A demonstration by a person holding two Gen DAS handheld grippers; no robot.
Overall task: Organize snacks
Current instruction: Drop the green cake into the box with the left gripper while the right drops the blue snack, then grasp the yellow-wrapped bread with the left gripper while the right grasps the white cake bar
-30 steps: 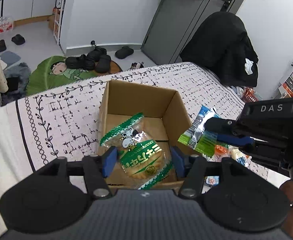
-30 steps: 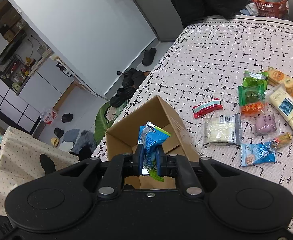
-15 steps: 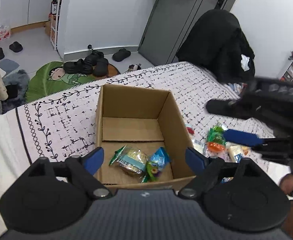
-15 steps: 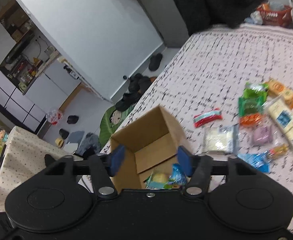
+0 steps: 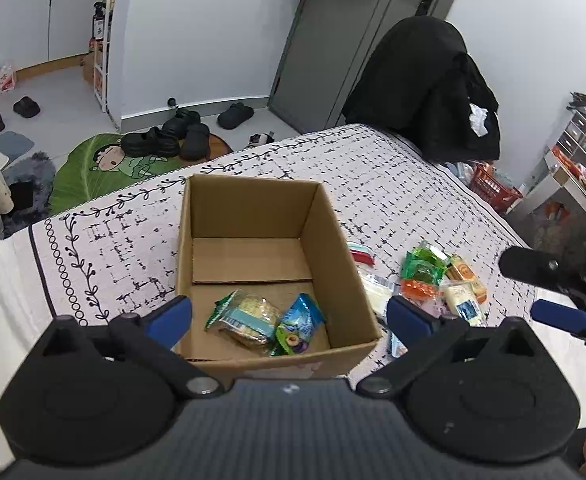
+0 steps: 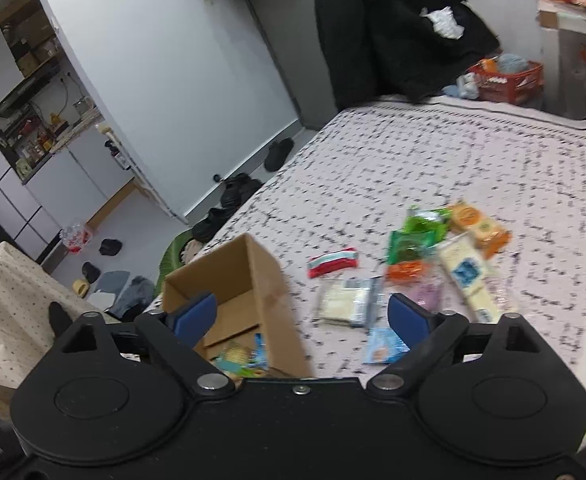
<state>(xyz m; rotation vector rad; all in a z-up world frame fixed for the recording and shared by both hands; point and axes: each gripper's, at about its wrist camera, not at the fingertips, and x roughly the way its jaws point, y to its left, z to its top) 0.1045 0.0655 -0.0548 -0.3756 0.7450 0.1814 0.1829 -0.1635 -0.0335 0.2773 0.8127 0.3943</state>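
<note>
Both jaws have just been opening and now stand wide apart with nothing between them: the left hand-held gripper (image 5: 289, 314) hangs over the cardboard box (image 5: 345, 276), and the right hand-held gripper (image 6: 301, 316) has swung off toward the loose snacks. A second ago each clamped a packet; now the green cracker packet (image 5: 245, 318) and the blue packet (image 5: 299, 324) lie side by side on the box floor at its 6 o'clock end, so that pair is stowed. The remaining snacks (image 6: 421, 264) sit on the bed (image 6: 413, 160) at about 3 o'clock of the box, probably the next pickup.
</note>
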